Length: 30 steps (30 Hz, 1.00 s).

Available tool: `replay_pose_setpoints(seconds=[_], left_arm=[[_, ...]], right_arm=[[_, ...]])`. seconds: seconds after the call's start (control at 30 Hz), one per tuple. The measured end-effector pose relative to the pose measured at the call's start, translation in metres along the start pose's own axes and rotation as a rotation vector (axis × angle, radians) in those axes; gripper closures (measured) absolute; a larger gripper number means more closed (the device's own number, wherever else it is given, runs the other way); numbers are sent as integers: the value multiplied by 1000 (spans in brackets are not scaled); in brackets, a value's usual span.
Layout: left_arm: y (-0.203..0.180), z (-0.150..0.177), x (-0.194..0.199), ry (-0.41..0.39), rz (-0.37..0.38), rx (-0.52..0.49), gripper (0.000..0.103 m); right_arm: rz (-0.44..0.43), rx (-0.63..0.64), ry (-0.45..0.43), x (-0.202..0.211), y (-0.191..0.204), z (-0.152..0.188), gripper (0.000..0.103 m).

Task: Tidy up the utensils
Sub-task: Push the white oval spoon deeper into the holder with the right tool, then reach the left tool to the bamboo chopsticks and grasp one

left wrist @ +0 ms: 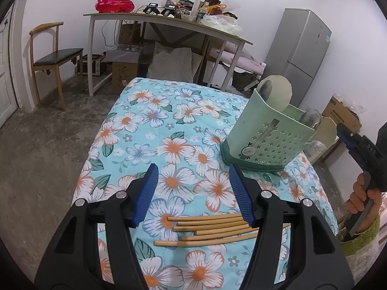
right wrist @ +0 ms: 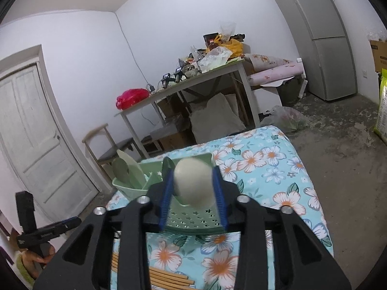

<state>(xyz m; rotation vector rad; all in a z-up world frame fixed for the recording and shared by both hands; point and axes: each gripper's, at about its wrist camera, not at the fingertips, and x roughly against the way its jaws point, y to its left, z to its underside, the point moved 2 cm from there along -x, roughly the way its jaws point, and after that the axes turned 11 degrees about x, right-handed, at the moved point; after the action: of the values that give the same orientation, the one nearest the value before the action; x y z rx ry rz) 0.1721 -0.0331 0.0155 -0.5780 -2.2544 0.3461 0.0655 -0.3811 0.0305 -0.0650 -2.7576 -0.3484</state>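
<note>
The green utensil holder [left wrist: 263, 142] on the flowered cloth [left wrist: 150, 125] already has spoons standing in it, and the right gripper [right wrist: 193, 193] hangs just over it, a pale spoon [right wrist: 193, 183] between its parted jaws (no clear pad contact, so apparently let go). The bamboo chopsticks [left wrist: 208, 229] lie unsorted under the left gripper [left wrist: 193, 193], open and empty, with nothing in the way

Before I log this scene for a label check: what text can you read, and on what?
No text is readable.
Holder sticker: too blurred.
Fridge label: too small.
Box print: blurred.
Yellow-green bag print: too small.
Right claw body marking: illegible.
</note>
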Motion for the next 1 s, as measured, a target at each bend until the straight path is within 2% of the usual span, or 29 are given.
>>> replay_pose_setpoints(seconds=[0.17,0.33,0.47,0.6,0.73,0.87,0.93,1.0], left_arm=[[0,-1,1,-2,-2,2,45],[0,-1,2,-1,-4,1,45],[2,6,6,8,-10,-17,45],[1,23,6,41,-11,-68,45],[-17,54,-1,116,17,-179,46],[-52,95,-8,170,54,-378,53],[-67,111,-9,159,55,-479,55],[-83,127,-12,128,30,-621,58]], right_arm=[[-22,-25,-55,22,-1,-7,51],[-25,-14,-105,53,6,-10,46],[1,8,-68,69,14,4,45],[10,-1,51,64,22,34,45],[22,-54,246,37,29,80,45],[66,-51,396,13,38,114,45],[95,-59,449,4,38,122,45],[104,-75,474,0,34,126,45]])
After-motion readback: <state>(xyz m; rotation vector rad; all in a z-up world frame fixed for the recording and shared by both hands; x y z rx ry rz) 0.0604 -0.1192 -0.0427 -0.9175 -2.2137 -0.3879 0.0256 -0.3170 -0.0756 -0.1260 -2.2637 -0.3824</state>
